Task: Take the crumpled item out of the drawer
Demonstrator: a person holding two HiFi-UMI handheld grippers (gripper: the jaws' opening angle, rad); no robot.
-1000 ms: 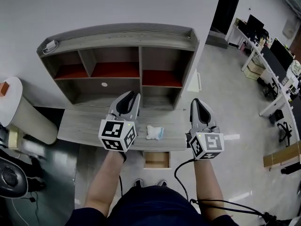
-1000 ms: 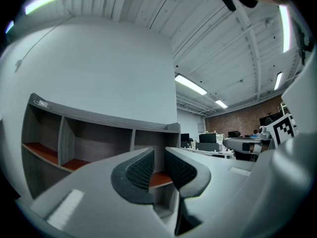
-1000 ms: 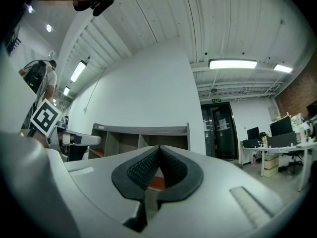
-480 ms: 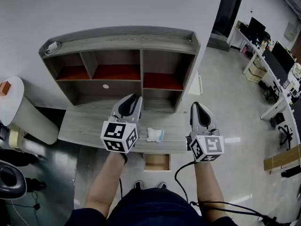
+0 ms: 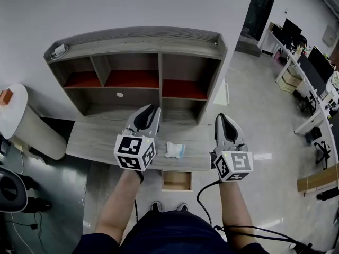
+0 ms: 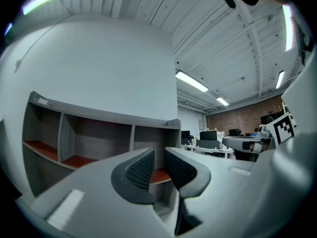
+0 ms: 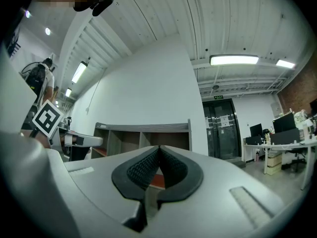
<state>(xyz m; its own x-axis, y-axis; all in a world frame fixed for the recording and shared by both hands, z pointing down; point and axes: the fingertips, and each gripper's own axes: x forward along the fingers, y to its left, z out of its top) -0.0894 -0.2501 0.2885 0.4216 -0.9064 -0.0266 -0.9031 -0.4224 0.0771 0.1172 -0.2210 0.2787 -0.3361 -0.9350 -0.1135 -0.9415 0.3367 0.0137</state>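
crumpled item (image 5: 174, 150) lies on the desk top (image 5: 95, 142) between the two grippers, touching neither; the open drawer (image 5: 176, 180) sits below the desk edge. left gripper (image 5: 149, 111) has its jaws a narrow gap apart, holding nothing. right gripper (image 5: 225, 118) has its jaws meeting at the tips, also empty. the removal looks done, so steer both tools clear of the item.

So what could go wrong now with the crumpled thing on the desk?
1. The crumpled item lies near the front edge of the desk, between the left gripper and the right gripper; a nudge might knock it off.
2. The drawer stands open just below, so the item could drop back in, or a leg could bump the drawer.
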